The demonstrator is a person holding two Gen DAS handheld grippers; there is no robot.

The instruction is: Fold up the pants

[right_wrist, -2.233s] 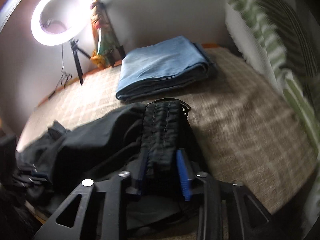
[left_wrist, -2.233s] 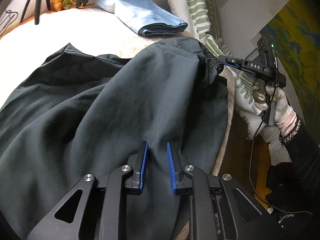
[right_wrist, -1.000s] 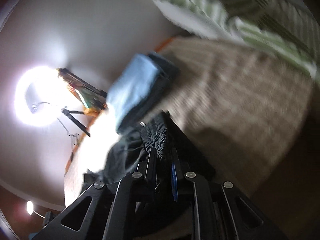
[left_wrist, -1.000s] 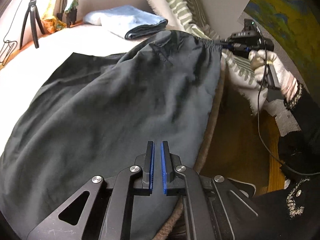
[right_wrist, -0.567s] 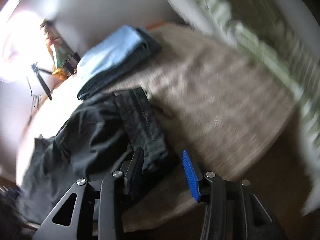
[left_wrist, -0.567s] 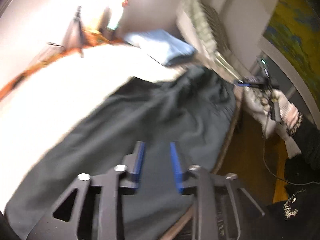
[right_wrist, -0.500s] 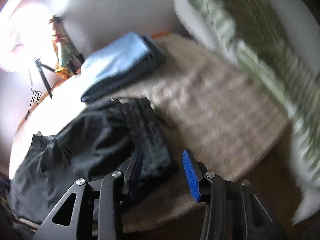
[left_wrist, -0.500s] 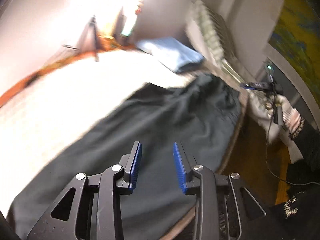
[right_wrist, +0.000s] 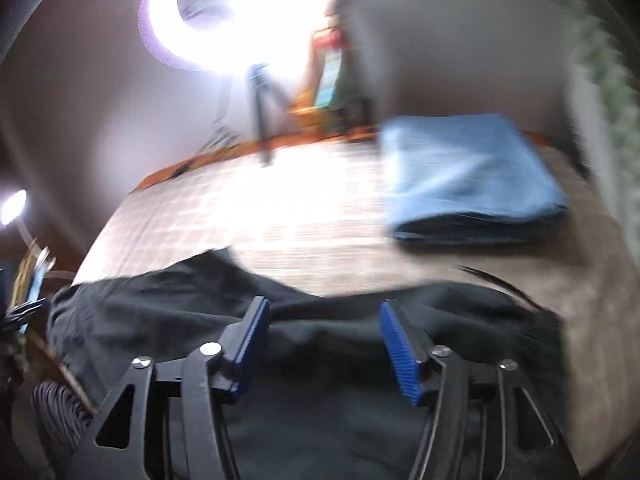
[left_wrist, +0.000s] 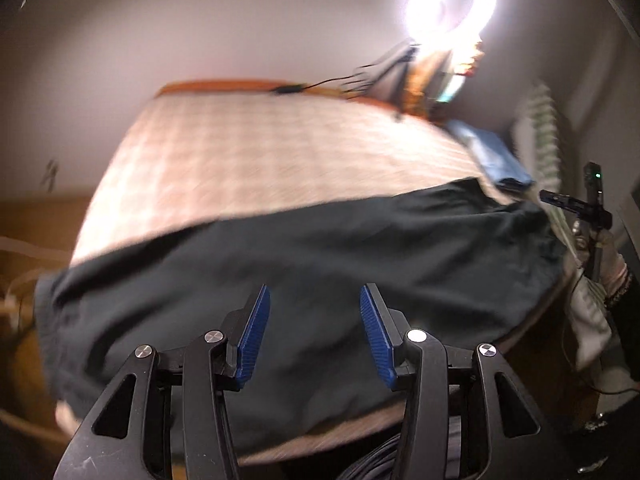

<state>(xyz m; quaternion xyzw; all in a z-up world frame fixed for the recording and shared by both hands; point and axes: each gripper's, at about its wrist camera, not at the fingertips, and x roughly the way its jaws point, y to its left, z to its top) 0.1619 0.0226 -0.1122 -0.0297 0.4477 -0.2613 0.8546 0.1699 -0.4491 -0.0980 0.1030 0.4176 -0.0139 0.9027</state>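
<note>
Pale checked bedcover (left_wrist: pixel 260 152), dark pants spread along its near edge, both grippers spread and holding nothing.

Left wrist view: the dark grey-black fabric pants (left_wrist: pixel 320 256) lie in a wide band across the middle and lower frame, blurred, reaching the bed's near edge; the left gripper (left_wrist: pixel 312 332), black with blue ribbed pads, has its jaws wide apart above the cloth. A glowing white ring light (left_wrist: pixel 452 2) sits at upper right, a folded light-blue cloth (left_wrist: pixel 494 156) below it, and the right gripper (left_wrist: pixel 576 208) shows small at the right edge, beside the pants' far end. Right wrist view: the right gripper (right_wrist: pixel 324 340) at lower centre has its jaws spread over the pants (right_wrist: pixel 320 380), which fill the bottom; the folded light-blue cloth (right_wrist: pixel 468 180) lies at right, well apart from them, with the ring light (right_wrist: pixel 224 12) at the top.
</note>
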